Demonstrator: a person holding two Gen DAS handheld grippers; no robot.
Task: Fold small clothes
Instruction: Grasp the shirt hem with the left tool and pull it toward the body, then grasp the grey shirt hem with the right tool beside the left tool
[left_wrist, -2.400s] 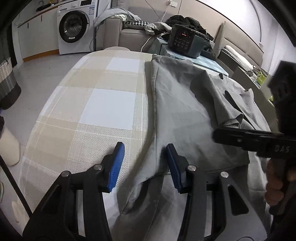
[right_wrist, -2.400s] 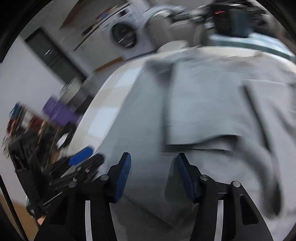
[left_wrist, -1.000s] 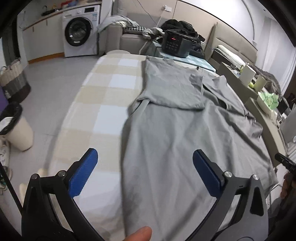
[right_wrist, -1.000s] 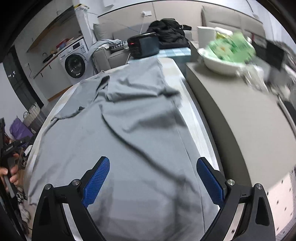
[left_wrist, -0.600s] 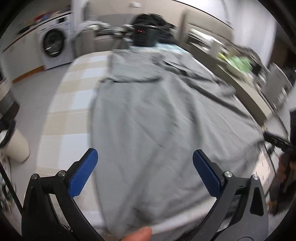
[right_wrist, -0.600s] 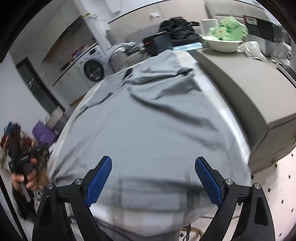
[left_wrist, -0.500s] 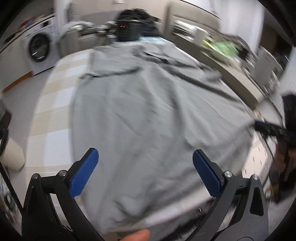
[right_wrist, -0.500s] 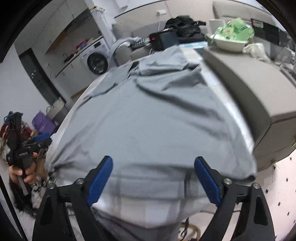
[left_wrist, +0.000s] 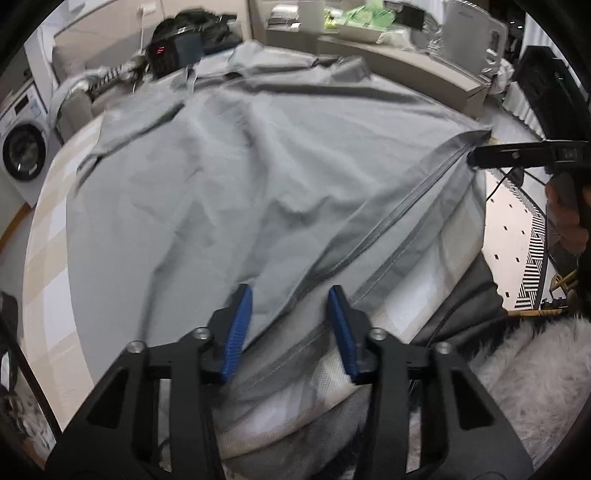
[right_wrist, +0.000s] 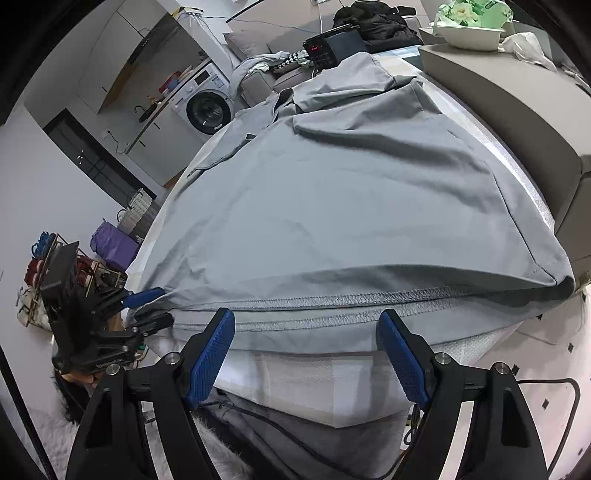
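At 12 o'clock of both grippers, grey garment is spread on table. Left gripper closing over hem, contact unclear; right gripper wide, empty.

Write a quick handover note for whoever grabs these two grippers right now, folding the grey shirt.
Left gripper: jaws closing, the bottom hem between them near its left corner.
Right gripper: jaws wide open, just short of the hem, holding nothing.
Grey shirt: spread on the checked table, hem hanging at the near edge, a sleeve folded in at the far end.
Left to do: grip both hem corners, fold the hem toward the collar.
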